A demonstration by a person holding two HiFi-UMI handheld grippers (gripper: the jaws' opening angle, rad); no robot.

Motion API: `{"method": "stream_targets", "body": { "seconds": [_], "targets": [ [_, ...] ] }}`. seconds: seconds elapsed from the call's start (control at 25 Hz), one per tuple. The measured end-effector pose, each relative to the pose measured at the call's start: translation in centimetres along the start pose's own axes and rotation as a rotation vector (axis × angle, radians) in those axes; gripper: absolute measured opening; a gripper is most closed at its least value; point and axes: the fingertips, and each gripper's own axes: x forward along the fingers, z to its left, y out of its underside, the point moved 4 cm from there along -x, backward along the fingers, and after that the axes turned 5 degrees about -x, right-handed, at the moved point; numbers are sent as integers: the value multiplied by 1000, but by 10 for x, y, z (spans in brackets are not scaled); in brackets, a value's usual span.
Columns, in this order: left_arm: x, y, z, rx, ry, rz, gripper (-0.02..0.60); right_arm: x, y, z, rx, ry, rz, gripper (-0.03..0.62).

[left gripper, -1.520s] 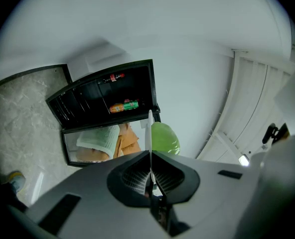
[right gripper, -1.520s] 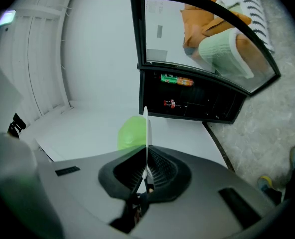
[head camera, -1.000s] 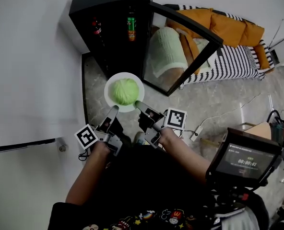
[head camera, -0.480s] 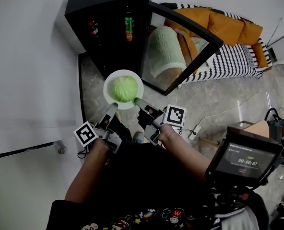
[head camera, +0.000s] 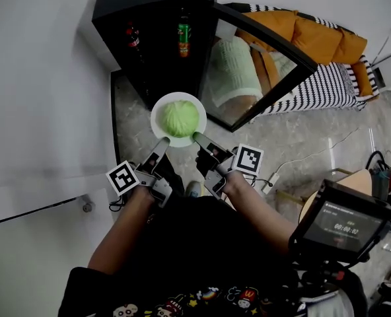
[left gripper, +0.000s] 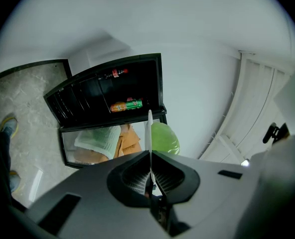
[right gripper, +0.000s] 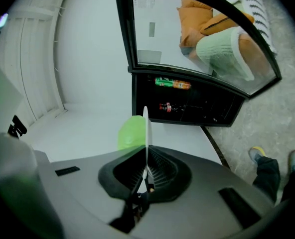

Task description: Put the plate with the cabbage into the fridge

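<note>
A white plate [head camera: 160, 110] carries a green cabbage [head camera: 179, 117] and hangs in the air before the open black fridge [head camera: 157, 38]. My left gripper [head camera: 164, 141] is shut on the plate's near-left rim. My right gripper [head camera: 197, 137] is shut on its near-right rim. In the left gripper view the plate [left gripper: 149, 133] runs edge-on between the jaws with the cabbage [left gripper: 164, 138] to its right. The right gripper view has the plate [right gripper: 146, 133] edge-on and the cabbage [right gripper: 132, 132] to its left. Both gripper views look toward the dark shelves.
The fridge's glass door [head camera: 261, 65] swings open to the right. A green-and-orange bottle [head camera: 183, 39] and a dark red-capped bottle [head camera: 133, 39] stand inside. A striped couch with orange cushions [head camera: 327, 58] lies at the right. A white wall [head camera: 37, 91] is at the left.
The plate with the cabbage and both grippers have shifted slightly right and up in the head view, toward the fridge opening. Both holds on the rim are unchanged.
</note>
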Motion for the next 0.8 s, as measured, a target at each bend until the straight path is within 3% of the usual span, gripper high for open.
{"method": "stream_targets", "body": {
  "seconds": [0.8],
  "targets": [
    [-4, 1, -2, -4, -20, -6, 15, -1, 5, 0, 28, -2, -1, 17]
  ]
}}
